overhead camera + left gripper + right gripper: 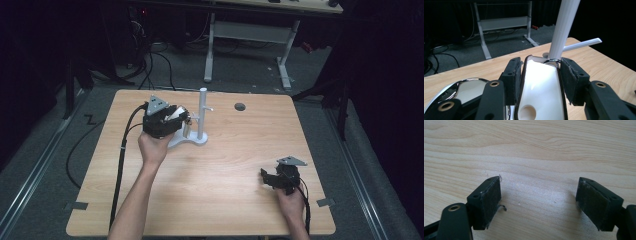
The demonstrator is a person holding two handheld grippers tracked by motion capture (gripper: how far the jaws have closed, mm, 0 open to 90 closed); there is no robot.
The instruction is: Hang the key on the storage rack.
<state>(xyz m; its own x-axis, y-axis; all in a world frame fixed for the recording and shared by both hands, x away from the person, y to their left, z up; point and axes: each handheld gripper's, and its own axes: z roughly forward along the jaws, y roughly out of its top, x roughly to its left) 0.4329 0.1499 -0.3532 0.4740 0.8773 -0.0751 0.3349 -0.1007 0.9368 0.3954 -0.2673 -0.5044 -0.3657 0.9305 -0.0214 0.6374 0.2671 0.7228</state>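
Now we hold a white cup (540, 87) tight in the fingers of our left gripper (167, 120), beside the white stand (201, 117) on the worktop (225, 170). Next, we think, its handle must go onto a peg. Our right gripper (537, 202) rests wide open, empty.

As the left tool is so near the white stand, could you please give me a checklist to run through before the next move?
1. Grip: left tool shut on white piece: ok.
2. Approach: white piece close beside stand's post: ok.
3. Piece lined up with peg: cannot tell.
4. Spare hand: right tool open, nothing between its pads: ok.
5. Clearance: right tool well apart from the stand, near the table corner: ok.
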